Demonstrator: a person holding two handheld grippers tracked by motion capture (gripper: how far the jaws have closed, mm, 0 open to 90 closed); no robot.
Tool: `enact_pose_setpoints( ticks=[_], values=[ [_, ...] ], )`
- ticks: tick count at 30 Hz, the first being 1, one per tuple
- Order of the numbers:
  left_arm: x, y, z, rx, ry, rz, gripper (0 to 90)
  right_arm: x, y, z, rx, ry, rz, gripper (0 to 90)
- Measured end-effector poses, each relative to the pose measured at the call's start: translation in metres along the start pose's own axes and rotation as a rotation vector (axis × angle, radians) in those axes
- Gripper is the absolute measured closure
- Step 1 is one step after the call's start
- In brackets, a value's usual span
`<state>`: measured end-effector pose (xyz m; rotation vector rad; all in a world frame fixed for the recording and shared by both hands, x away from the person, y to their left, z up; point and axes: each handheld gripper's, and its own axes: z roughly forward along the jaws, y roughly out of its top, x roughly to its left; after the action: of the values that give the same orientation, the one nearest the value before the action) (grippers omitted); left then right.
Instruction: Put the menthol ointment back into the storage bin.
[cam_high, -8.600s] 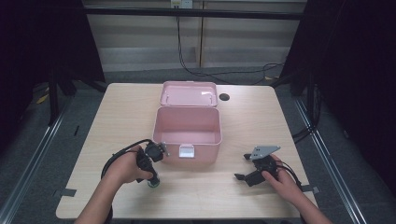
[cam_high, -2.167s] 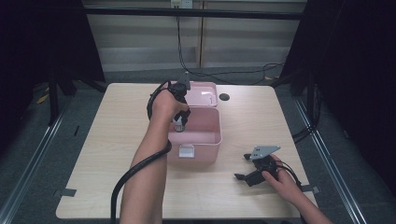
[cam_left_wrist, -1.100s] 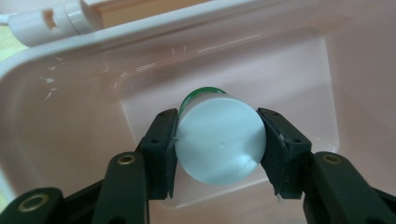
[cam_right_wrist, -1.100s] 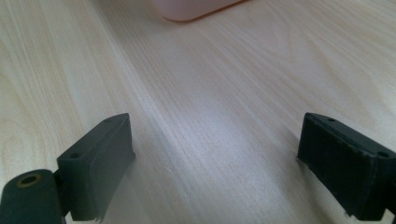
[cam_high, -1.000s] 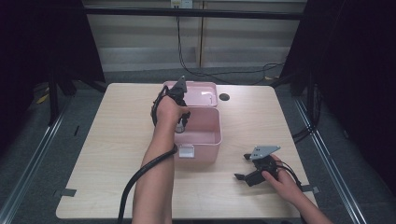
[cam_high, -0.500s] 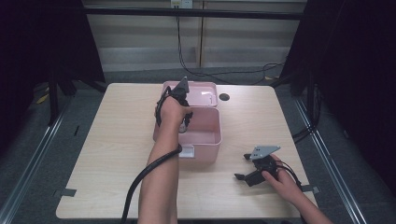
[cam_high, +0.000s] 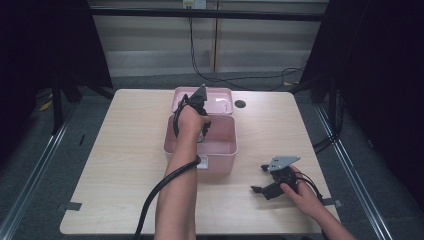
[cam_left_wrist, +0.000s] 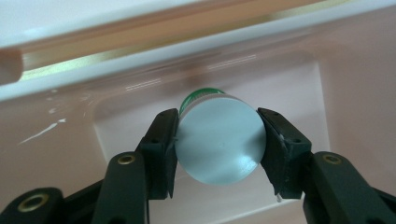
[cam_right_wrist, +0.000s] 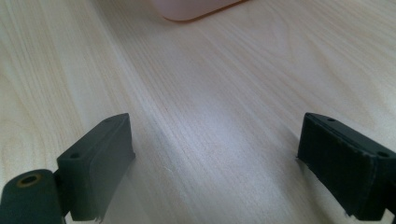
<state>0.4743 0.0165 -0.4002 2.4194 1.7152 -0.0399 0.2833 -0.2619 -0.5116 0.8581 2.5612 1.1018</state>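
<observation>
A pink box (cam_high: 220, 156) stands open at the table's middle, its lid (cam_high: 219, 99) laid back behind it. My left gripper (cam_high: 202, 131) reaches down into the box's left half. In the left gripper view that gripper (cam_left_wrist: 217, 140) is shut on a small white bottle with a green band (cam_left_wrist: 218, 139), held end-on above the pink box floor (cam_left_wrist: 299, 88). My right gripper (cam_high: 260, 180) rests low on the table at the front right, jaws wide apart. In the right gripper view that gripper (cam_right_wrist: 224, 161) has bare wood between its jaws, and the pink box corner (cam_right_wrist: 196, 8) lies ahead.
The wooden table (cam_high: 115, 150) has free room on its left and right sides. A dark round hole (cam_high: 240, 104) sits in the tabletop right of the lid. Dark curtains and metal rails flank the table. Cables hang at the back wall (cam_high: 200, 55).
My left gripper picked up the bottle from the table's front left, carried it over the box, and over the last second has sunk into the box. The right gripper has stayed still.
</observation>
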Motion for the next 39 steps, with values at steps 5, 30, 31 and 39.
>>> enact_pose_setpoints(
  ticks=[5, 30, 31, 39],
  values=[
    [-0.001, 0.000, 0.006, -0.011, 0.007, -0.011, 50.5, 0.000, 0.000, 0.000, 0.000, 0.000, 0.000, 9.7],
    [0.000, -0.001, 0.023, -0.045, 0.029, -0.006, 50.3, 0.000, 0.000, 0.000, 0.001, 0.001, 0.001, 9.7],
    [0.000, -0.001, 0.024, -0.041, 0.024, -0.001, 50.3, 0.000, 0.000, 0.000, 0.000, 0.001, 0.000, 9.7],
    [-0.001, -0.002, 0.027, -0.056, 0.033, 0.007, 50.2, 0.000, 0.000, 0.000, 0.000, 0.001, 0.000, 9.7]
  ],
)
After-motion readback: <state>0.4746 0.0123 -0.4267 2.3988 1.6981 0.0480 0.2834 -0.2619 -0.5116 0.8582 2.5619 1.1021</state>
